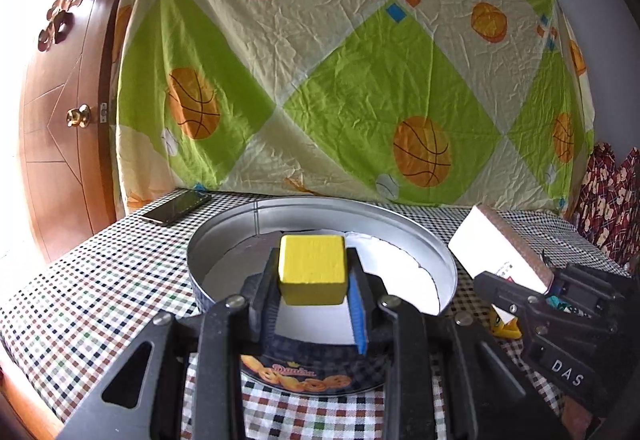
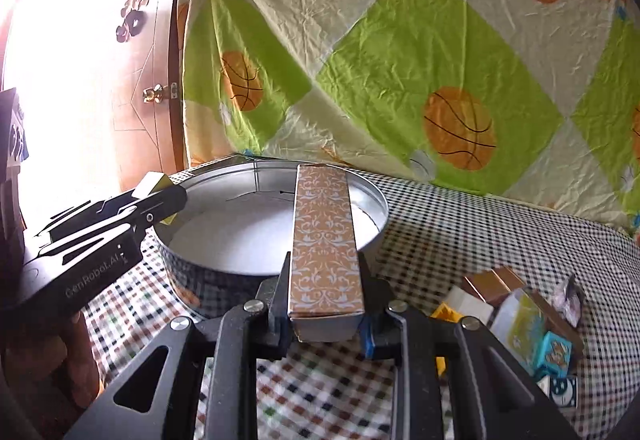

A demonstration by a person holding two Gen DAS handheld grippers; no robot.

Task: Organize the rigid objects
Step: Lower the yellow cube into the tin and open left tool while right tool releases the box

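Note:
My left gripper (image 1: 314, 272) is shut on a yellow wooden block (image 1: 312, 268), held above the near part of a round metal cookie tin (image 1: 224, 236) lined with white paper. My right gripper (image 2: 324, 280) is shut on a long tan box with a white damask pattern (image 2: 324, 236), whose far end reaches out over the same tin (image 2: 376, 236). In the left wrist view the right gripper (image 1: 532, 280) comes in from the right with the box (image 1: 496, 244). The right wrist view has the left gripper (image 2: 160, 200) at the tin's left rim with the yellow block (image 2: 154, 182).
A checked cloth (image 1: 100, 280) covers the table. A dark phone (image 1: 176, 207) lies at the back left. Several small boxes and blocks (image 2: 520, 316) lie in a heap right of the tin. A basketball-print sheet (image 1: 340, 60) hangs behind, and a wooden door (image 1: 60, 100) is on the left.

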